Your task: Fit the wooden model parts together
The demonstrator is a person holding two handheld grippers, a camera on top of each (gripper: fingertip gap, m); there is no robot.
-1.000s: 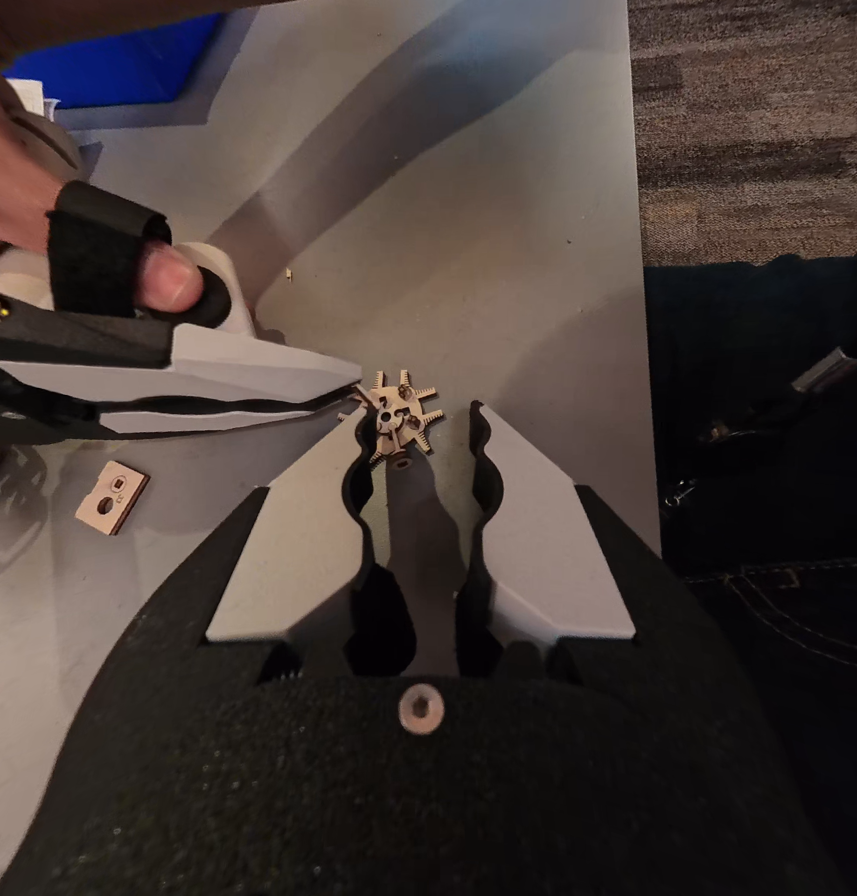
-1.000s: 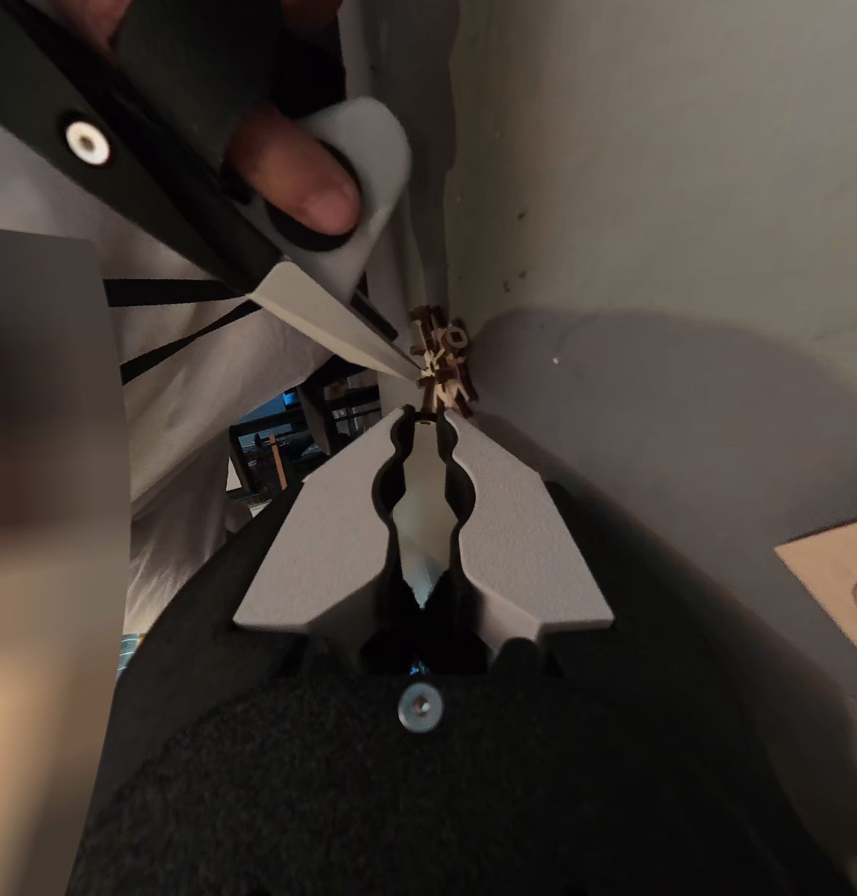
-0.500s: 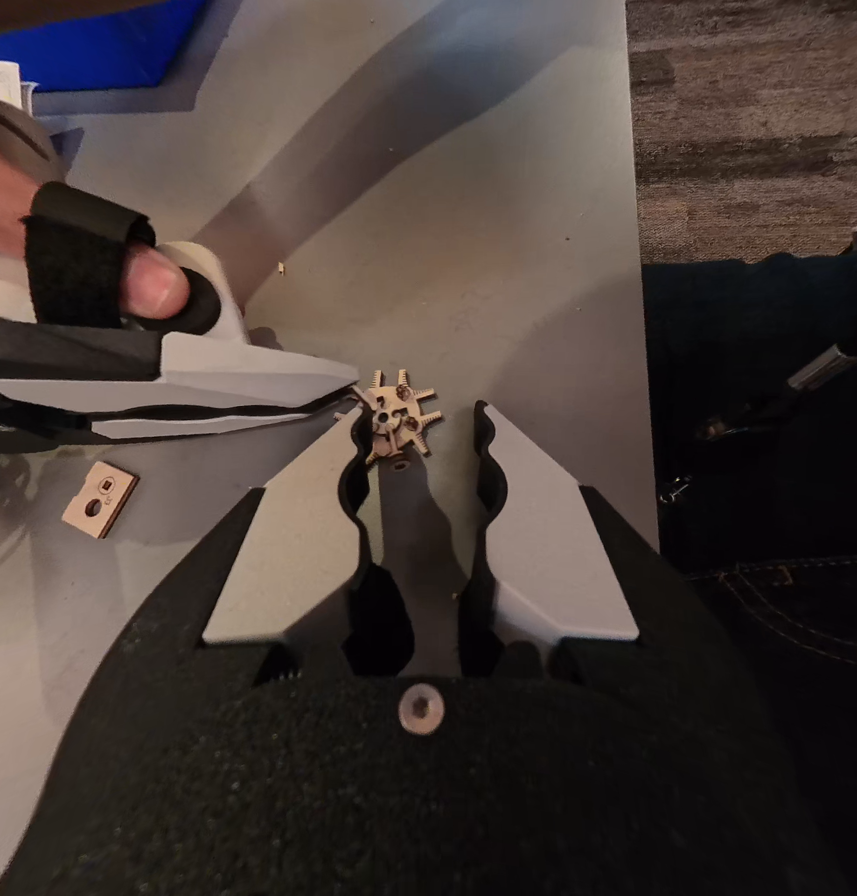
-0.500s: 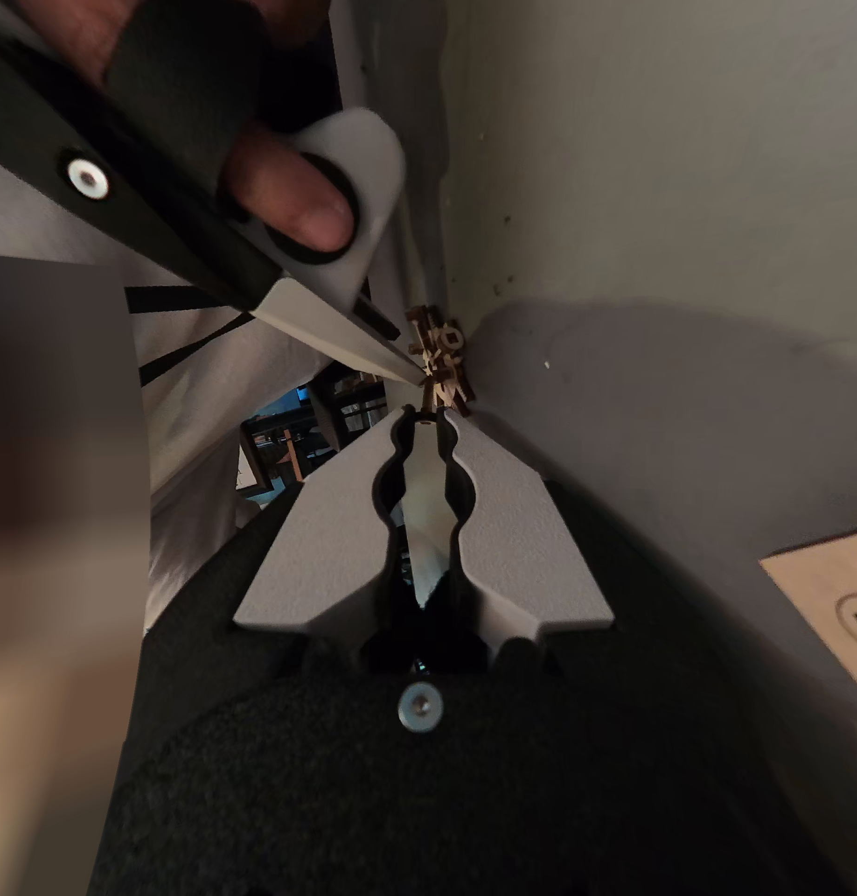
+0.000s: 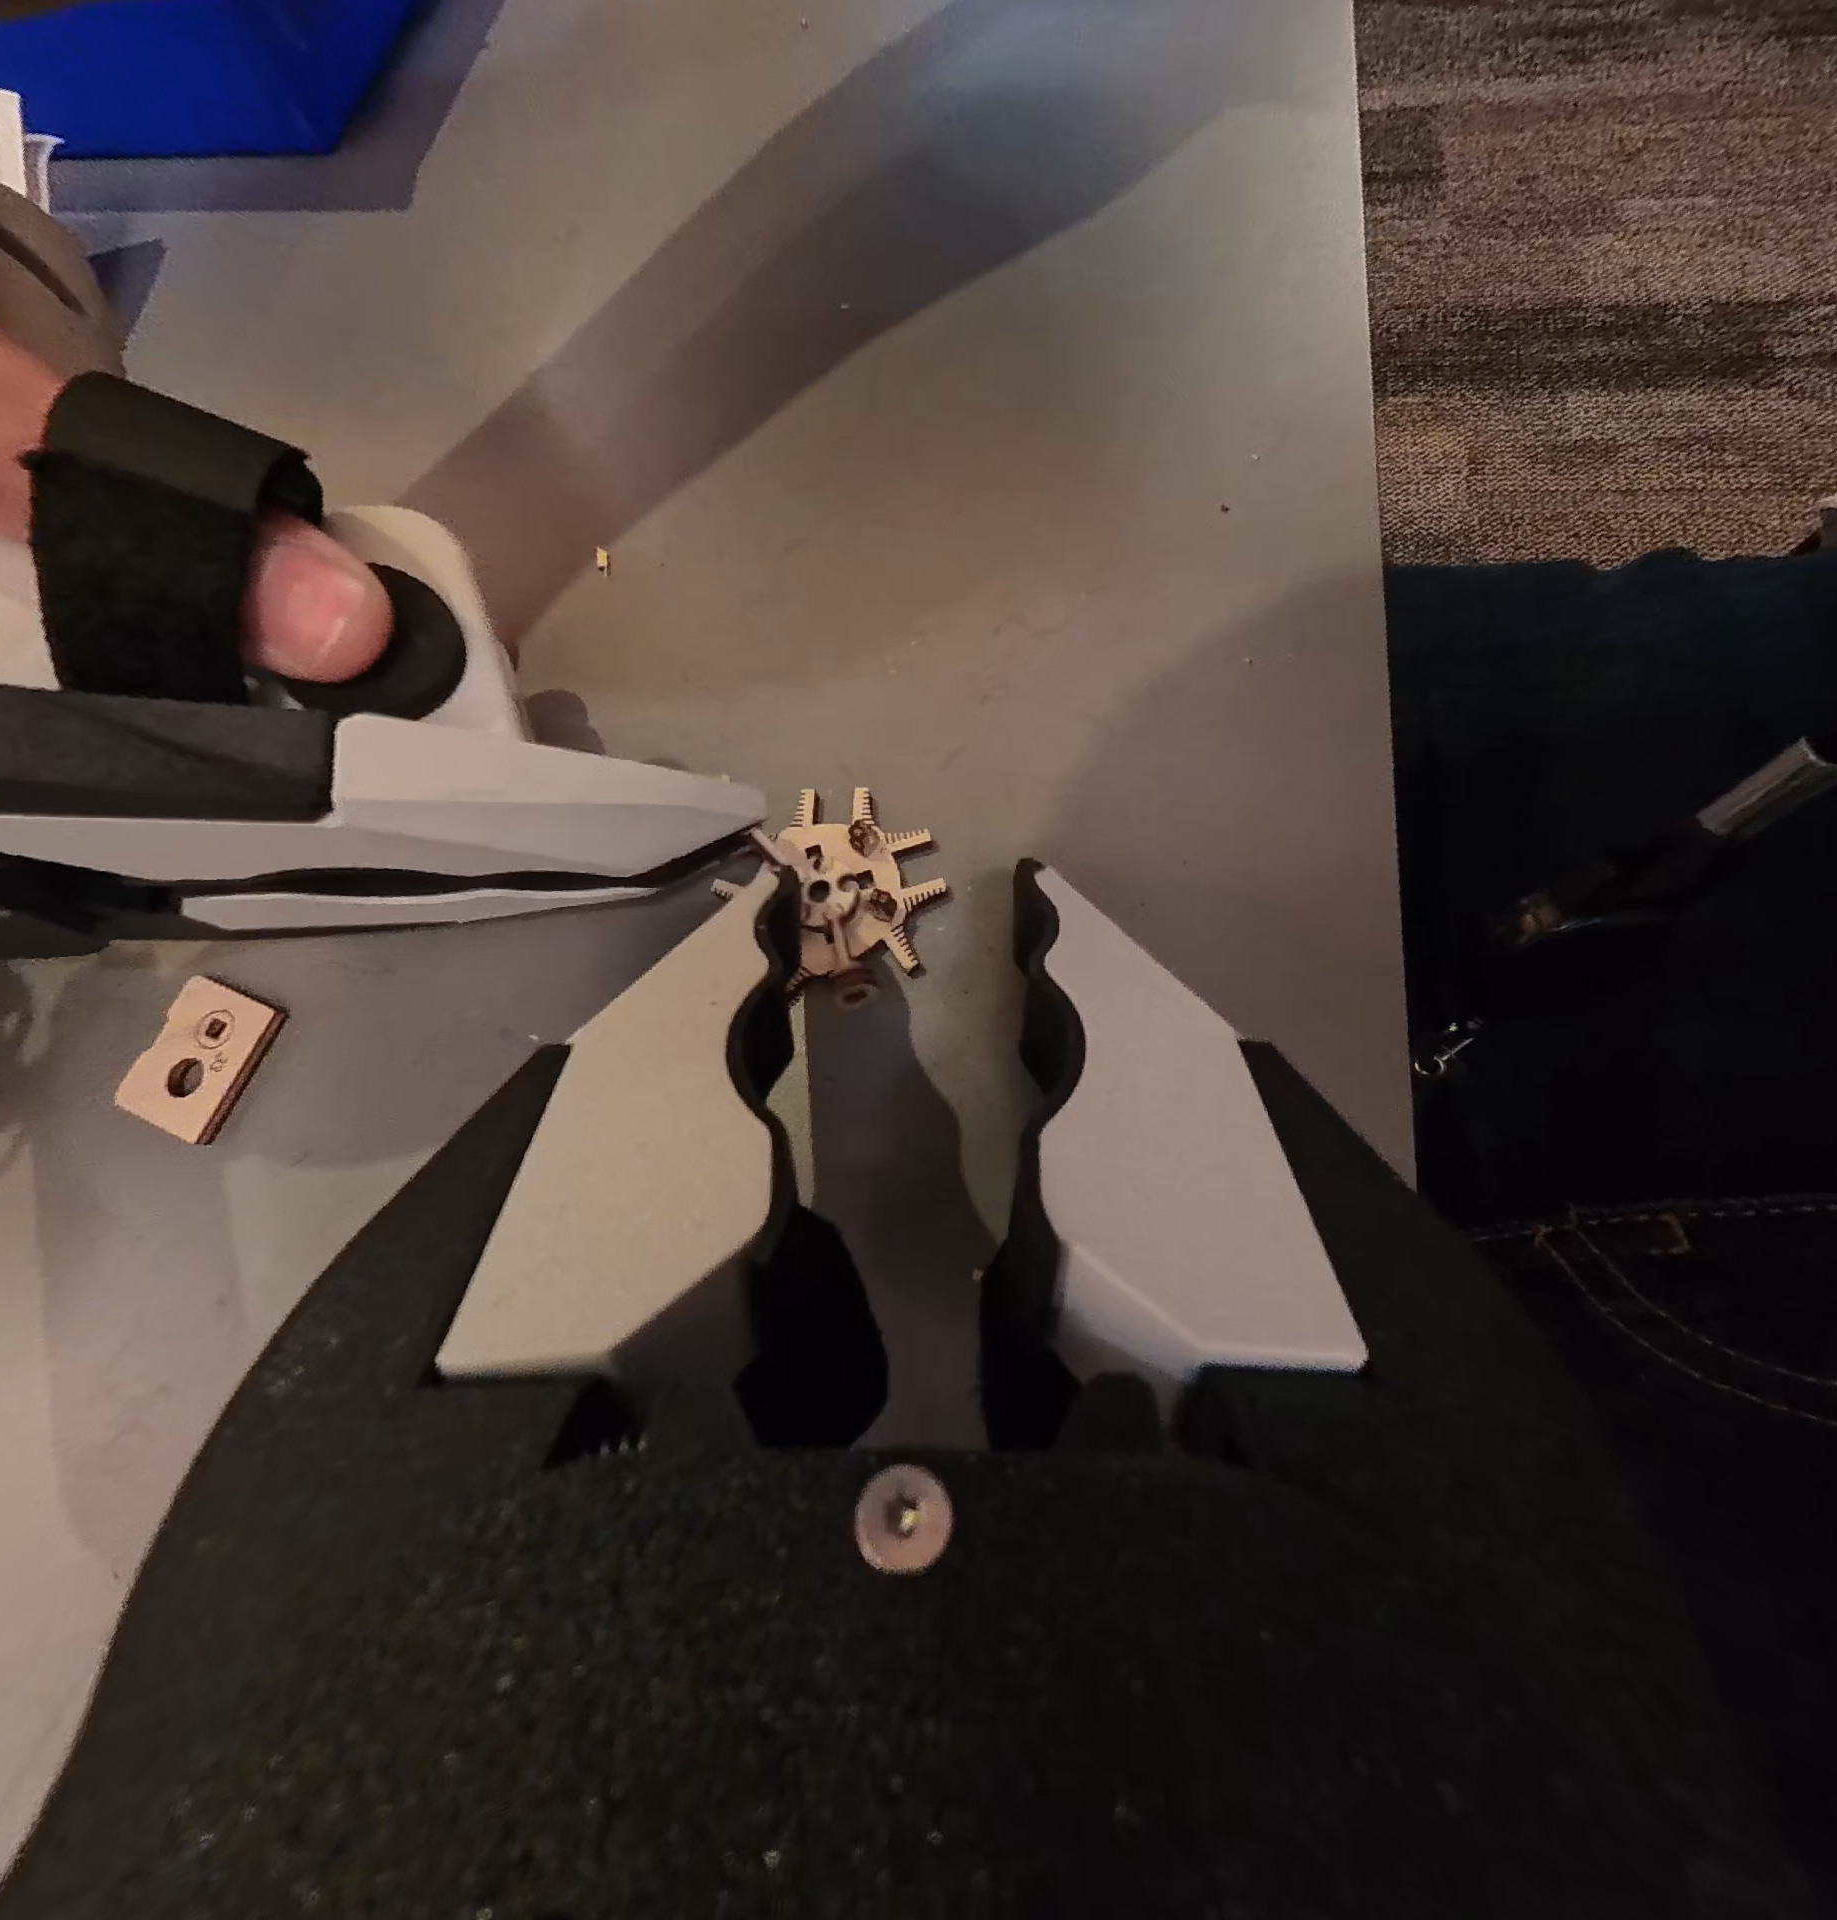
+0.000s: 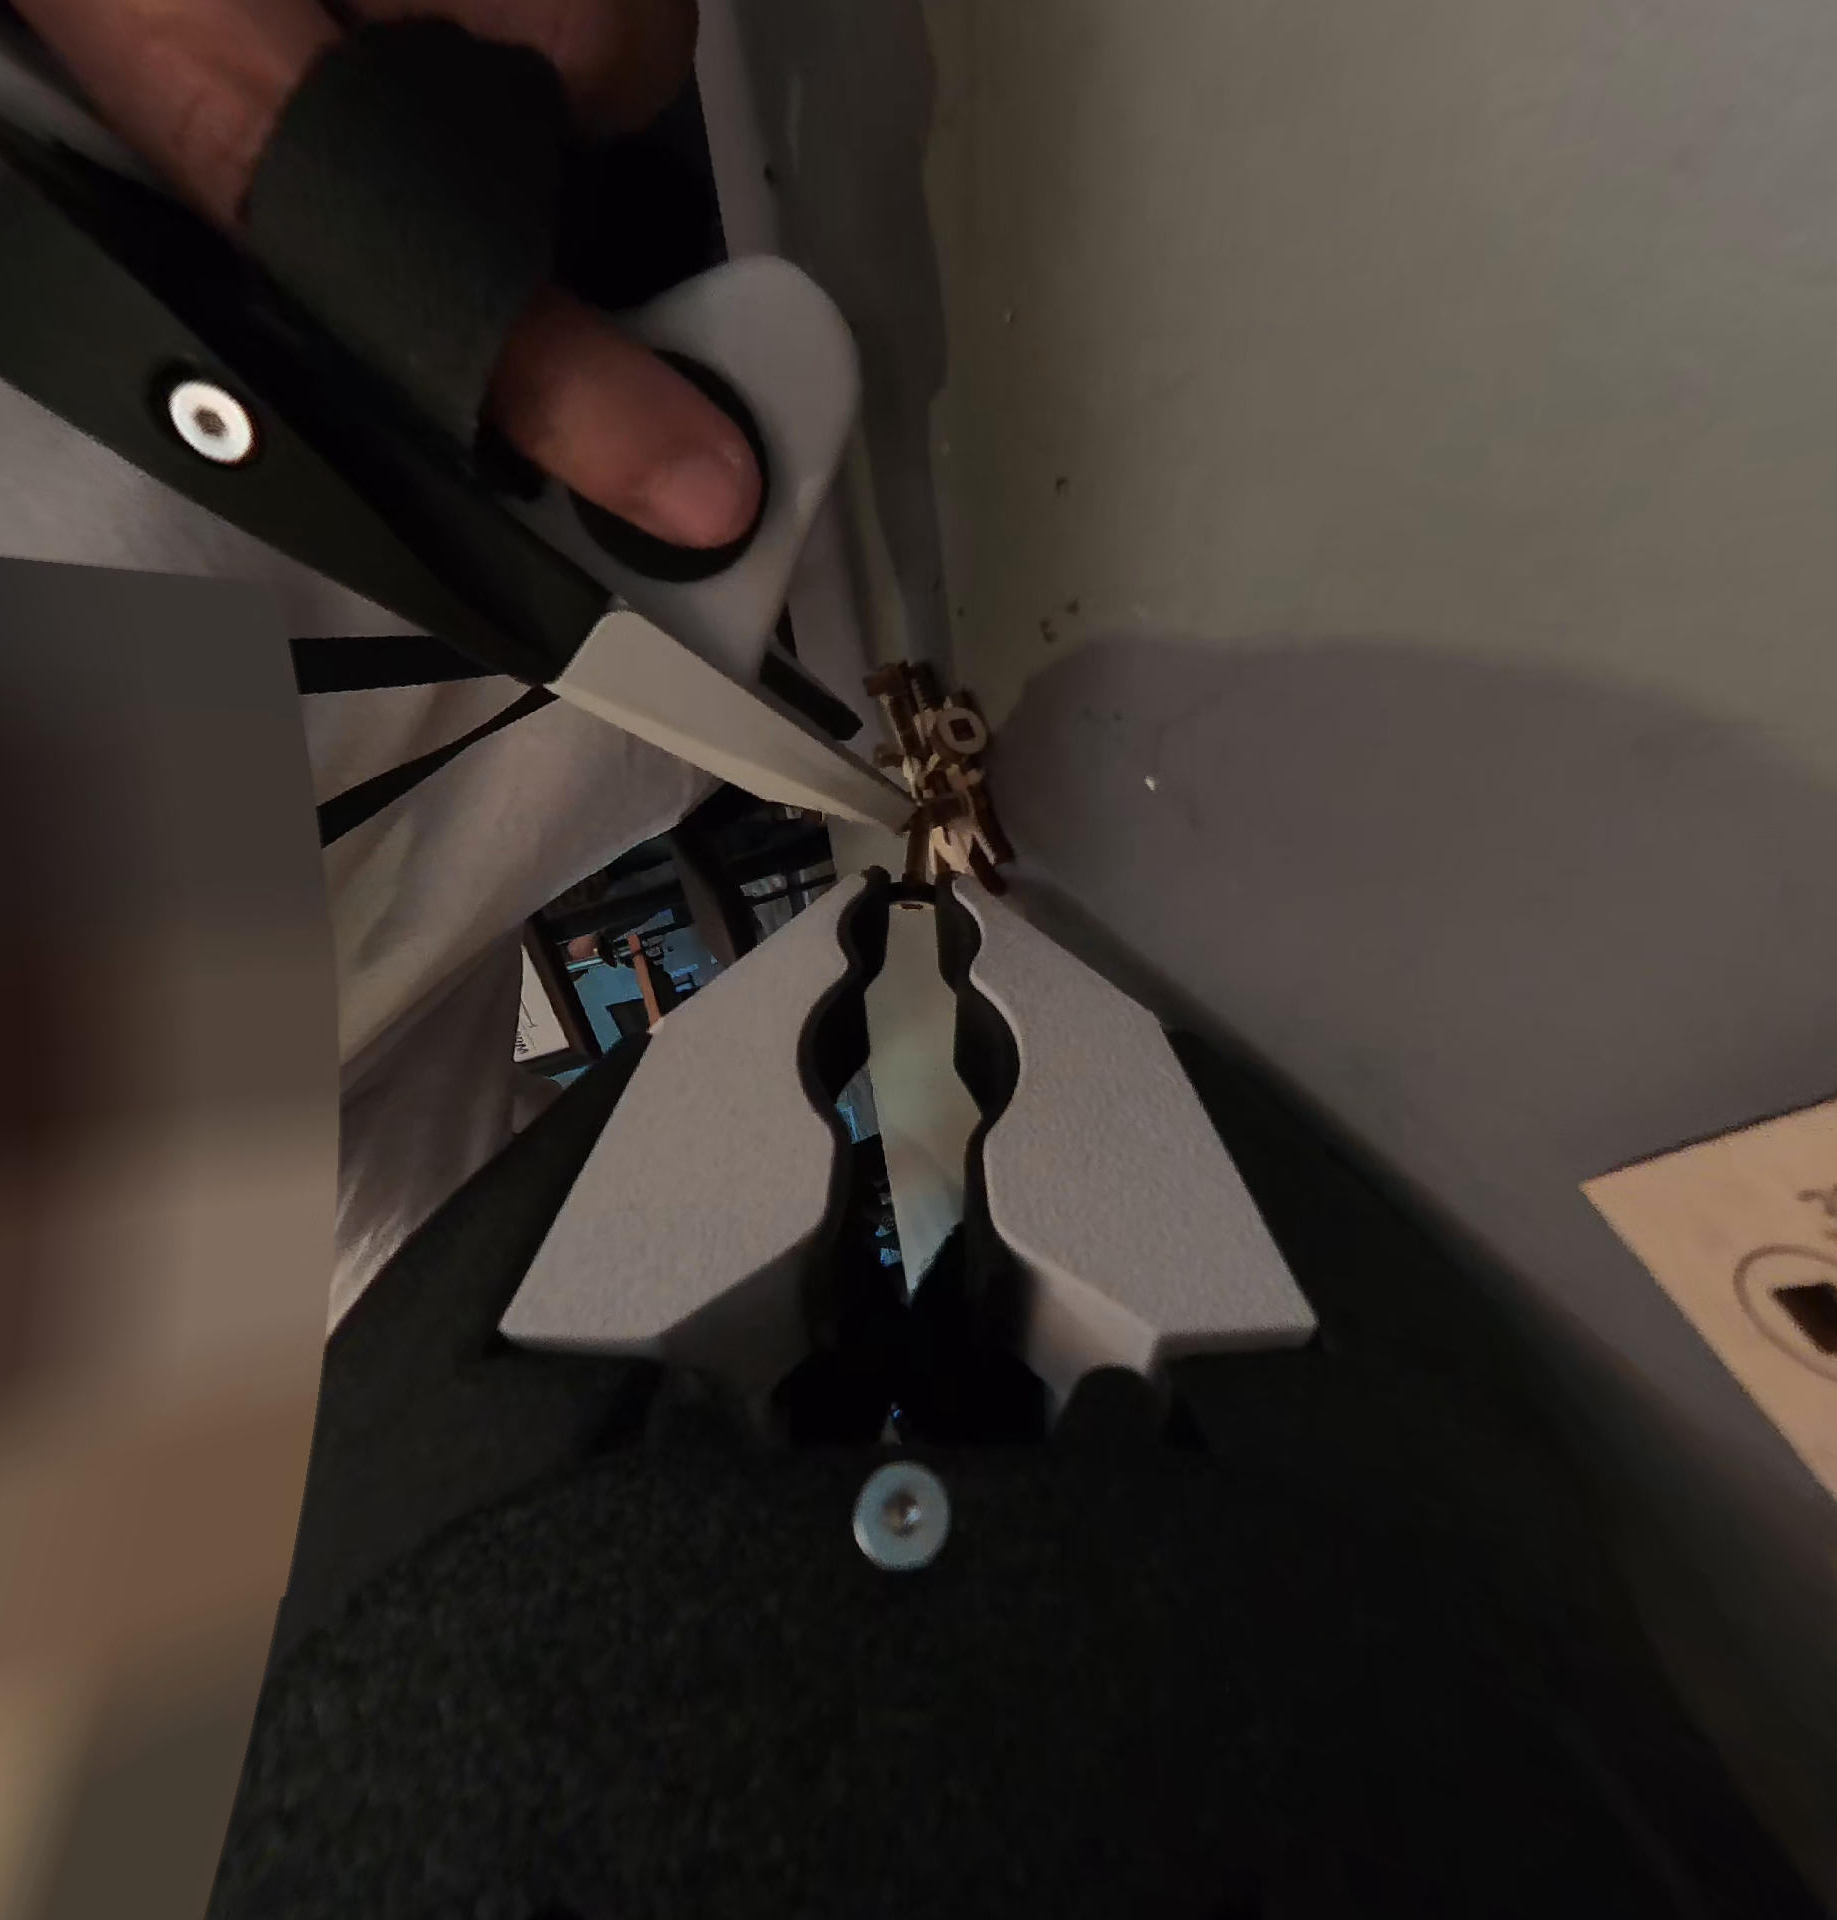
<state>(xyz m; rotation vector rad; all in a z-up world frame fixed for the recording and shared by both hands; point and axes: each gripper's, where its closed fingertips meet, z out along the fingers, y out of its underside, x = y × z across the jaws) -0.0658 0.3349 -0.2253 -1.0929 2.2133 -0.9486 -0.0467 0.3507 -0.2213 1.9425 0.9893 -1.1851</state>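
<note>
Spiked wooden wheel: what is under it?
Under the spiked wooden wheel only the grey table and its shadow show. Whether the wheel rests on the table or hangs in the right gripper cannot be told.

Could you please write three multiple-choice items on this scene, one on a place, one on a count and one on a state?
1. Where does the flat rectangular wooden piece lie?
A. on the grey table, apart from the toothed assembly
B. between the left tongs' fingers
C. on the carpet

2. How many round holes show in that flat piece?
A. none
B. one
C. four

3. How do the left tongs stand?
A. shut on the flat piece
B. shut with nothing between them
C. open

Answers: 1 A, it rests on the bare tabletop, off to the side of the toothed wooden assembly. 2 B, one round hole sits beside a small square one. 3 C, a wide gap shows between the fingers, while the right tongs are closed at the assembly's edge.
</note>
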